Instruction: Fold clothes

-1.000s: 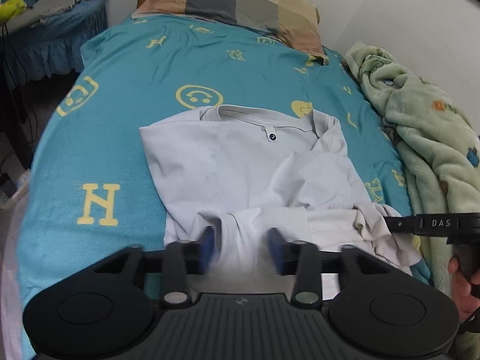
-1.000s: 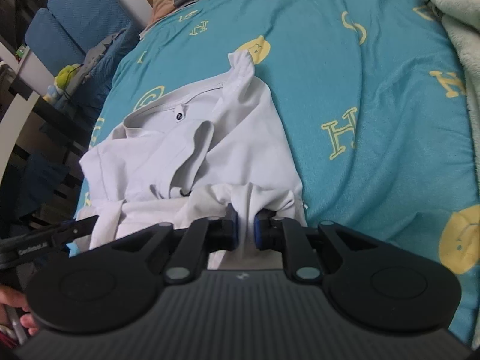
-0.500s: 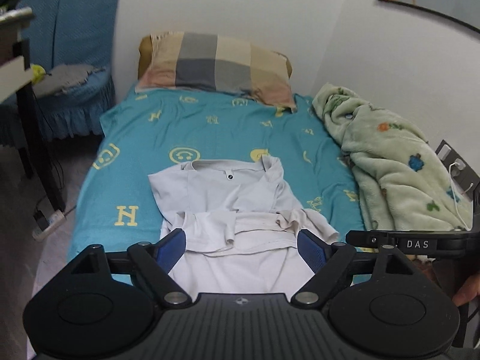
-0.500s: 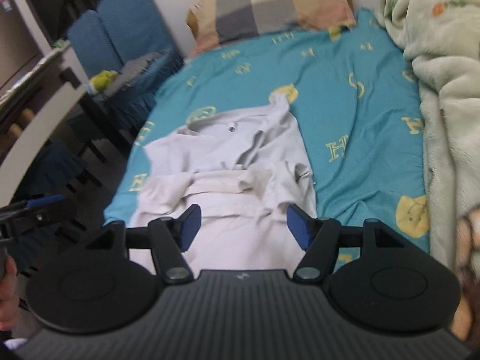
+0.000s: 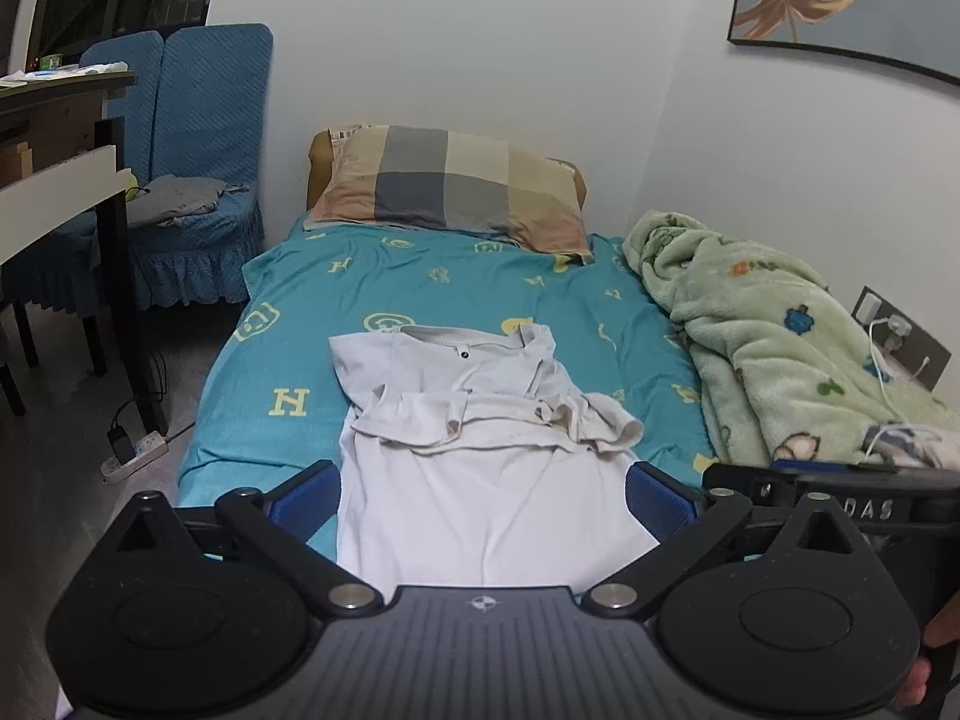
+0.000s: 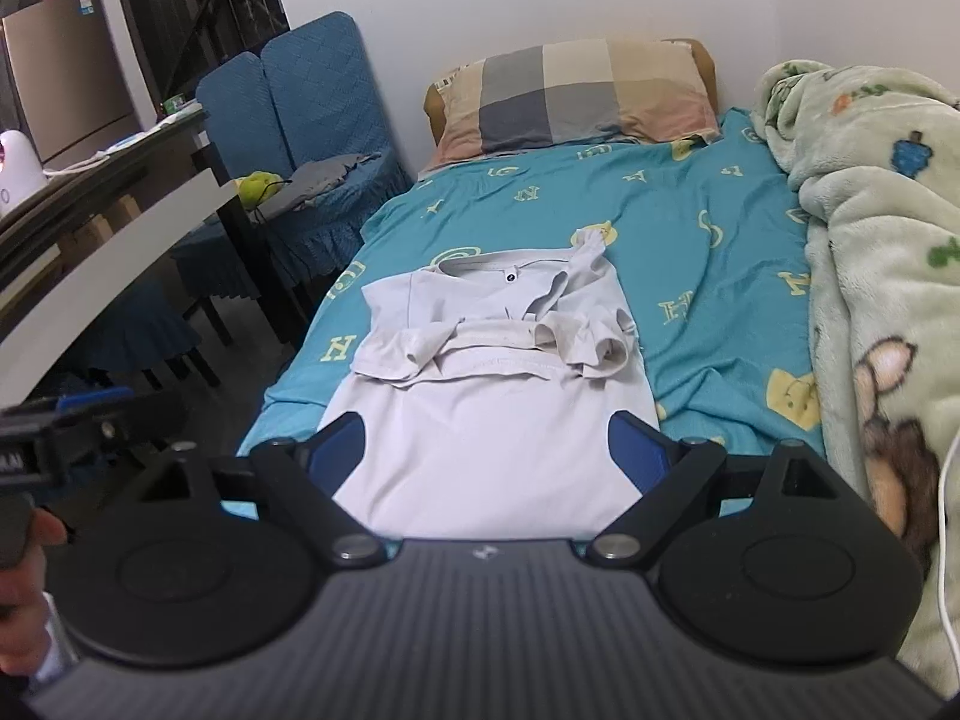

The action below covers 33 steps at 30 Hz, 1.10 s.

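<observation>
A white T-shirt [image 5: 480, 396] lies flat on the teal bed sheet [image 5: 420, 288], collar toward the pillow, both sleeves folded in across its middle and the hem nearest me. My left gripper [image 5: 480, 495] hovers over the near end of the bed, its jaws opening wide with nothing pressed between the blue pads [image 5: 306, 495]. My right gripper [image 6: 489, 450] hangs likewise above the shirt [image 6: 492, 324], jaws opening and holding nothing. Each gripper shows at the edge of the other's view, held by a hand.
A checked pillow [image 5: 450, 186] lies at the head of the bed. A green fleece blanket [image 5: 768, 330] is heaped along the right wall. Blue chairs [image 5: 198, 138] and a desk [image 5: 54, 192] stand on the left, with a power strip [image 5: 135, 450] on the floor.
Both grippers let go of the shirt's fabric, opened wide, and drew back and up from the bed. The folded sleeves stay lying across the shirt.
</observation>
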Each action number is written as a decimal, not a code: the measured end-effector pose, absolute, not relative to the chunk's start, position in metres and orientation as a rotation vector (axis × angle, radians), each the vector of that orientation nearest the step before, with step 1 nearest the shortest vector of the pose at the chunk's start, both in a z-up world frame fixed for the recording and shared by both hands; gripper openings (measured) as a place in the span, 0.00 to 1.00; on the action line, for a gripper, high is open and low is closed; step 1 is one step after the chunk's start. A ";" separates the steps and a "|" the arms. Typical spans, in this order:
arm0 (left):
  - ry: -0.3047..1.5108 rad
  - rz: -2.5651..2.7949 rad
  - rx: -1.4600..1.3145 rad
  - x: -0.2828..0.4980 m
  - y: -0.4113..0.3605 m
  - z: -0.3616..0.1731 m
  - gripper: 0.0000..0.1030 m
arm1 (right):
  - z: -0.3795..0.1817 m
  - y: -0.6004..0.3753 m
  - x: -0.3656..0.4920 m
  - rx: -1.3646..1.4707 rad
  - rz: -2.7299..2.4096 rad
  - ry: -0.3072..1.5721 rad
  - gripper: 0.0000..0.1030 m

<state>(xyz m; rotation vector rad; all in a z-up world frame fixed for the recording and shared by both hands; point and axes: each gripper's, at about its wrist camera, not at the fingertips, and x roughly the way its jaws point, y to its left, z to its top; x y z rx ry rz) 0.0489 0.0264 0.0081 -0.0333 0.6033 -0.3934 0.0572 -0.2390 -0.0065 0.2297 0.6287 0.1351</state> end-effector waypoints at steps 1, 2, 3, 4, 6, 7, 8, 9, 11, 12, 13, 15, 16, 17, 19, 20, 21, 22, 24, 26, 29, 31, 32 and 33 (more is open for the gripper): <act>0.602 -0.398 -0.024 0.047 0.026 0.004 1.00 | -0.007 -0.239 0.056 0.226 0.131 0.624 0.87; 0.606 -0.399 -0.021 0.047 0.026 -0.001 1.00 | -0.007 -0.238 0.055 0.222 0.127 0.619 0.87; 0.616 -0.395 -0.025 0.049 0.026 -0.006 1.00 | -0.008 -0.238 0.054 0.218 0.124 0.614 0.87; 0.626 -0.394 -0.031 0.052 0.026 -0.010 1.00 | -0.009 -0.237 0.055 0.220 0.122 0.616 0.87; 0.649 -0.399 -0.057 0.057 0.028 -0.019 1.00 | -0.013 -0.238 0.057 0.236 0.121 0.631 0.87; 0.670 -0.401 -0.096 0.062 0.032 -0.026 1.00 | -0.017 -0.241 0.059 0.261 0.117 0.649 0.87; 0.699 -0.402 -0.149 0.069 0.038 -0.035 1.00 | -0.021 -0.244 0.062 0.291 0.113 0.670 0.87; 0.735 -0.399 -0.208 0.077 0.045 -0.045 1.00 | -0.025 -0.248 0.064 0.322 0.108 0.691 0.87; 0.818 -0.386 -0.332 0.091 0.060 -0.066 1.00 | -0.036 -0.259 0.068 0.424 0.111 0.740 0.87; 0.859 -0.378 -0.395 0.098 0.068 -0.077 1.00 | -0.041 -0.264 0.070 0.480 0.114 0.765 0.87; 0.899 -0.371 -0.462 0.105 0.075 -0.087 1.00 | -0.047 -0.270 0.072 0.536 0.111 0.787 0.87; 0.954 -0.353 -0.593 0.115 0.089 -0.105 1.00 | -0.059 -0.281 0.077 0.648 0.098 0.829 0.87; 0.974 -0.346 -0.647 0.119 0.093 -0.112 1.00 | -0.067 -0.287 0.079 0.713 0.091 0.850 0.87; 0.990 -0.341 -0.689 0.123 0.094 -0.119 1.00 | -0.075 -0.293 0.081 0.782 0.083 0.870 0.87; 1.022 -0.332 -0.774 0.131 0.096 -0.133 1.00 | -0.092 -0.305 0.084 0.932 0.058 0.906 0.87; 1.038 -0.327 -0.816 0.135 0.098 -0.140 1.00 | -0.102 -0.311 0.084 1.019 0.035 0.920 0.87; 1.053 -0.321 -0.858 0.139 0.099 -0.147 0.98 | -0.112 -0.317 0.084 1.106 0.012 0.933 0.87; 1.074 -0.315 -0.893 0.143 0.098 -0.154 0.96 | -0.122 -0.321 0.084 1.179 -0.009 0.950 0.86; 1.112 -0.291 -0.933 0.152 0.094 -0.169 0.92 | -0.138 -0.322 0.085 1.257 -0.041 0.990 0.86; 1.102 -0.284 -0.984 0.159 0.094 -0.179 0.92 | -0.147 -0.321 0.088 1.290 -0.073 1.001 0.86; 1.069 -0.281 -1.067 0.167 0.095 -0.186 0.79 | -0.155 -0.318 0.095 1.302 -0.104 0.992 0.85; 1.060 -0.257 -1.097 0.169 0.095 -0.191 0.71 | -0.159 -0.313 0.101 1.291 -0.105 0.992 0.74; 1.055 -0.252 -1.110 0.170 0.096 -0.193 0.69 | -0.161 -0.311 0.104 1.284 -0.105 0.993 0.71; 1.050 -0.251 -1.115 0.171 0.096 -0.195 0.64 | -0.162 -0.310 0.108 1.275 -0.103 0.990 0.64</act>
